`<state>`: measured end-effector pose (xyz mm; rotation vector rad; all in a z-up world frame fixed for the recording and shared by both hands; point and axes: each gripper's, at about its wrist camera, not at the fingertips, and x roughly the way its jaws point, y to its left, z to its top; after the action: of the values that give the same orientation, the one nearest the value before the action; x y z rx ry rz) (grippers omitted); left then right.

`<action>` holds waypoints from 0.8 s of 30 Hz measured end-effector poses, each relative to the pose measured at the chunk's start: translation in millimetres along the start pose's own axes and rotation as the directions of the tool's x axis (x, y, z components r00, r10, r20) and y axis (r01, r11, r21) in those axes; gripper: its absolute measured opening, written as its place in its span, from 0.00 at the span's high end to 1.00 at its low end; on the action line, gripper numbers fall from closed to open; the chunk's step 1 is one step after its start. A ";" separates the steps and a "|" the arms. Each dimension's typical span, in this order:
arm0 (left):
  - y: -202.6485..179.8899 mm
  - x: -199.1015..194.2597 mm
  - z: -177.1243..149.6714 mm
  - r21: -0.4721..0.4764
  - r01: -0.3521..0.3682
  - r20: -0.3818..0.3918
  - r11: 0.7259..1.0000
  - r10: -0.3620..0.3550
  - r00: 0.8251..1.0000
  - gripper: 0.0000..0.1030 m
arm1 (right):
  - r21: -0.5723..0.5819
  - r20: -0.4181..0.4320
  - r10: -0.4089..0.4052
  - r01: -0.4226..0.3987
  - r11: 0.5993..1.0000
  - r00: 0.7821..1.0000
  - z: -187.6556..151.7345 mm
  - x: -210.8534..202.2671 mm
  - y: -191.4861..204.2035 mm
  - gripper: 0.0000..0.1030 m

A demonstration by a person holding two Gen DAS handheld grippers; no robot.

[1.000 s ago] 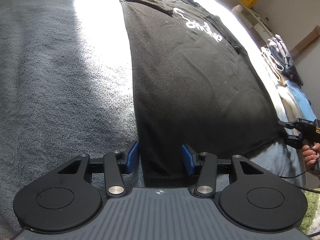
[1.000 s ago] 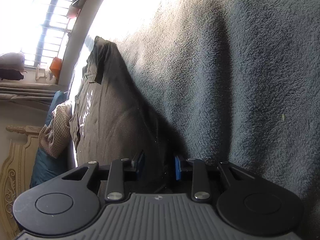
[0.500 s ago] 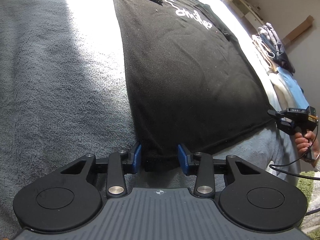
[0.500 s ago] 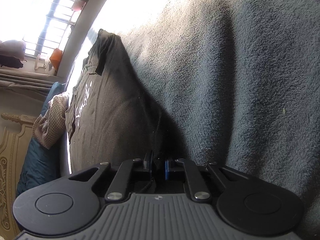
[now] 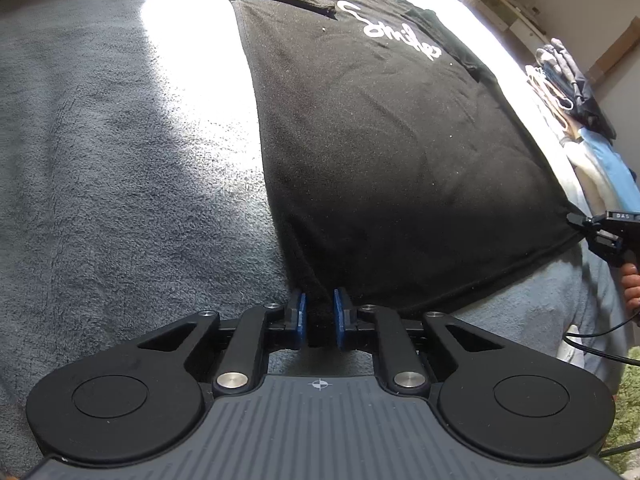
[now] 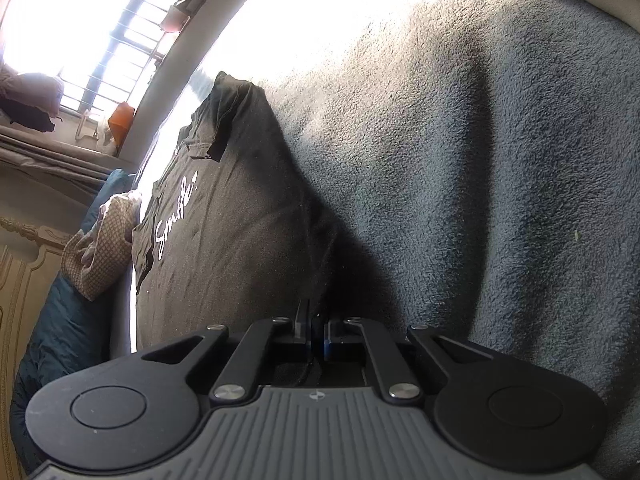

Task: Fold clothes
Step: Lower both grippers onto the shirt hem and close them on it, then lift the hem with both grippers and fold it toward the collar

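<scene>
- Blanket [image 5: 100,184], grey and fleecy, covers the whole work surface, with a bright patch of sunlight across its far part.
- A black T-shirt [image 5: 380,152] lies flat on the blanket, front up, white script lettering [image 5: 390,34] near its far end and its hem toward the cameras; both sleeves look folded in over the chest.
- Beyond the blanket's edge, in the right wrist view, a dark blue cushion [image 6: 60,332] with a checked cloth [image 6: 100,252] on it, and a barred window [image 6: 92,28] behind.
- In the left wrist view, a heap of other clothes [image 5: 576,92] sits off the far right side of the blanket.
- The left gripper [image 5: 319,316] is at the near left hem corner of the shirt; its blue pads [image 5: 301,316] have closed in on the bunched black fabric between them, pinching it.
- The right gripper [image 6: 317,334] is at the other hem corner; its jaws are pressed almost together, with the shirt's edge caught between them. The same gripper appears at the right edge of the left wrist view, gripping the corner, with a person's fingers [image 5: 632,284] on its handle.
- The hem runs taut between the two pinched corners.
</scene>
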<state>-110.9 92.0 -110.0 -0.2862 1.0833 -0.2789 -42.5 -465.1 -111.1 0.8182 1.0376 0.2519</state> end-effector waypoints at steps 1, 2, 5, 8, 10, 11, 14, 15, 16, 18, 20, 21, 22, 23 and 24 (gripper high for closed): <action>-4.2 -1.9 0.4 0.024 -0.010 0.009 1.000 0.010 1.000 0.93 | -0.003 0.004 0.005 -0.005 1.000 1.000 -0.1 -1.3 1.8 0.95; -8.5 -3.8 0.8 0.048 -0.020 0.018 0.999 0.019 1.000 0.93 | -0.004 0.007 0.012 -0.012 1.000 1.000 0.0 -2.6 3.3 0.95; -17.2 -9.8 3.2 0.082 -0.029 0.045 0.996 0.026 0.999 0.94 | -0.004 0.025 0.032 -0.032 0.999 0.999 1.6 -8.1 7.9 0.95; -14.7 -15.4 10.7 0.044 -0.001 0.072 0.999 -0.002 0.997 0.94 | -0.003 0.044 0.053 -0.053 0.999 0.998 3.9 -12.3 13.9 0.95; -9.0 -19.6 17.8 -0.011 0.031 0.097 0.999 -0.030 0.995 0.95 | -0.005 0.054 0.069 -0.069 0.998 0.996 5.9 -14.2 18.7 0.95; -5.9 -21.8 21.5 -0.039 0.048 0.111 0.998 -0.043 0.993 0.95 | -0.006 0.058 0.075 -0.075 0.997 0.995 7.0 -14.7 21.5 0.95; 1.0 -29.3 31.4 -0.096 0.079 0.161 0.992 -0.063 0.985 0.95 | -0.003 0.076 0.100 -0.100 0.995 0.992 11.5 -15.7 31.6 0.95; 1.9 -31.9 34.3 -0.101 0.081 0.179 0.992 -0.062 0.982 0.95 | -0.001 0.082 0.106 -0.106 0.994 0.991 13.5 -16.0 34.7 0.95; 2.8 -34.5 37.2 -0.106 0.082 0.197 0.991 -0.060 0.979 0.95 | 0.000 0.087 0.110 -0.111 0.994 0.990 15.5 -16.1 37.8 0.95; 3.8 -37.3 44.2 -0.110 0.085 0.221 0.990 -0.059 0.974 0.95 | -0.001 0.094 0.110 -0.110 0.994 0.989 20.2 -16.2 44.0 0.95; 4.4 -39.2 51.6 -0.112 0.087 0.239 0.990 -0.058 0.969 0.95 | 0.001 0.104 0.113 -0.113 0.994 0.988 25.7 -16.1 51.1 0.95; 4.7 -40.2 55.3 -0.112 0.088 0.249 0.990 -0.058 0.967 0.95 | -0.003 0.110 0.116 -0.117 0.993 0.987 29.1 -15.7 55.6 0.95; 5.1 -41.1 59.0 -0.113 0.089 0.258 0.990 -0.058 0.964 0.95 | -0.007 0.116 0.121 -0.121 0.993 0.986 32.5 -15.3 59.9 0.96; 5.4 -42.1 62.7 -0.114 0.091 0.267 0.989 -0.057 0.962 0.95 | -0.009 0.120 0.126 -0.126 0.992 0.985 35.5 -14.9 63.9 0.95; 5.7 -43.0 66.4 -0.114 0.092 0.276 0.989 -0.057 0.959 0.95 | -0.014 0.123 0.130 -0.129 0.992 0.984 38.7 -14.4 68.0 0.96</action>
<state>-70.0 118.9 -47.5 -0.4660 0.8193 -0.2307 -4.9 -445.0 -43.9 0.8862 0.8679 0.3105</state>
